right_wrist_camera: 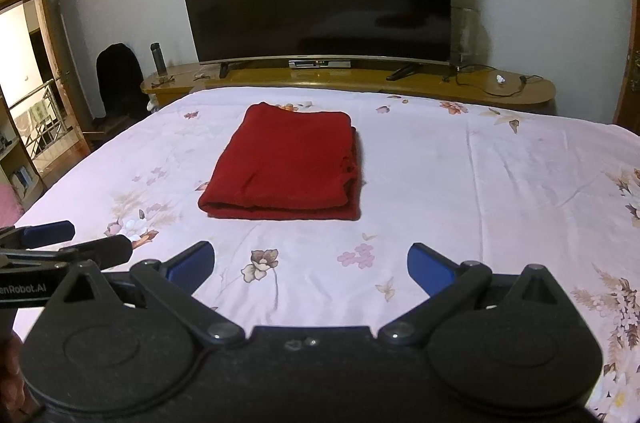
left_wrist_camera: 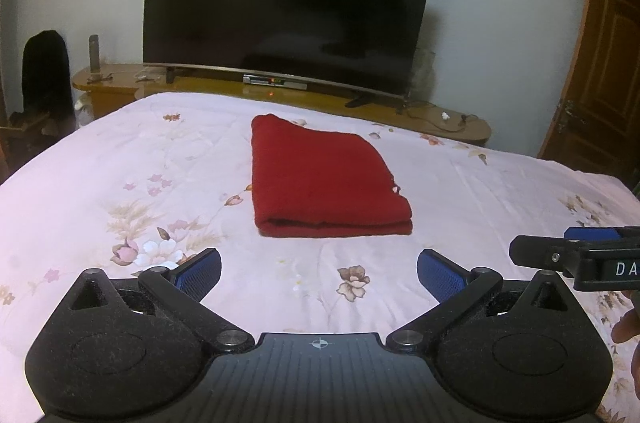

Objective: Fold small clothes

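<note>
Left jaws: spread wide, nothing held between the blue pads; left gripper (left_wrist_camera: 319, 273) is seen above the bedspread, short of the cloth.
Right jaws: likewise spread wide and empty; right gripper (right_wrist_camera: 311, 265) is held over the sheet, on the near side of the cloth.
Gripper relation: the two are side by side, apart; each is seen at the edge of the other's view.
Task item: red garment (left_wrist_camera: 324, 183), folded into a thick rectangle with layered edges facing the grippers, is laid flat on the bed, apart from both grippers, roughly central ahead of them.
Surface: pale pink floral bedspread (right_wrist_camera: 480, 183), lightly creased.
Beyond the bed: wooden low cabinet (left_wrist_camera: 120, 83) along the wall, with a large dark television (left_wrist_camera: 288, 7) stood on it.
Cabinet, left end: a dark bottle (right_wrist_camera: 158, 58), upright.
Far right: brown wooden door (left_wrist_camera: 600, 63).
</note>
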The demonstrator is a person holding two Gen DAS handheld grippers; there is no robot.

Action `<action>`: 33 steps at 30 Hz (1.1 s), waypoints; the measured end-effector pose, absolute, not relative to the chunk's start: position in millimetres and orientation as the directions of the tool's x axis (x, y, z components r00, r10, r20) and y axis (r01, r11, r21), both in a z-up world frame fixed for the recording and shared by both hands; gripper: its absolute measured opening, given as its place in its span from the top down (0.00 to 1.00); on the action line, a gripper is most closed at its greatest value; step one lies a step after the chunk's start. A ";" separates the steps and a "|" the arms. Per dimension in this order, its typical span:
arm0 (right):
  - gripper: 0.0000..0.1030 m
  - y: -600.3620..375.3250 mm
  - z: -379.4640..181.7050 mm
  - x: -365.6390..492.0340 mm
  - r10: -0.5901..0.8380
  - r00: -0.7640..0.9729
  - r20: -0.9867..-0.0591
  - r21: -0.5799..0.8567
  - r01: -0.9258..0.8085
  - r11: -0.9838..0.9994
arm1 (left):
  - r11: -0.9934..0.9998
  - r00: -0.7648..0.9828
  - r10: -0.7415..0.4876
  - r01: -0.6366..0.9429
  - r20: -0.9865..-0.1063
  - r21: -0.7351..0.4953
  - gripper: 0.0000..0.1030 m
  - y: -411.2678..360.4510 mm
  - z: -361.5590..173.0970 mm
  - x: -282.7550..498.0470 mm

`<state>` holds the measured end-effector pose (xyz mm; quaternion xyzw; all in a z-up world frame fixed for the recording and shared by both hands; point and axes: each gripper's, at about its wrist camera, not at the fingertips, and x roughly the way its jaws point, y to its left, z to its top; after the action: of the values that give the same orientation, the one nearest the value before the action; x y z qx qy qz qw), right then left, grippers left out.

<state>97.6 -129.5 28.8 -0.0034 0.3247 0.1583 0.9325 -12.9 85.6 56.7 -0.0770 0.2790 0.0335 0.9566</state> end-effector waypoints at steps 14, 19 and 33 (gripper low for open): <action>0.01 -135.2 30.7 95.5 0.284 0.756 -0.589 0.089 -0.289 0.953 | 0.989 0.846 0.011 -0.089 -0.533 -0.121 0.00 81.5 57.5 -16.1; 0.01 -135.8 30.3 94.4 0.280 0.757 -0.590 0.088 -0.284 0.955 | 0.990 0.847 0.003 -0.077 -0.532 -0.116 0.00 81.2 58.7 -16.7; 0.01 -133.2 29.5 94.8 0.280 0.757 -0.591 0.086 -0.285 0.955 | 0.991 0.848 0.002 -0.071 -0.530 -0.110 0.00 82.7 60.1 -14.7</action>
<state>94.8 -133.2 29.5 -0.0045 0.3147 0.1508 0.9371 -14.7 82.7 60.1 -0.0628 0.2749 0.0189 0.9592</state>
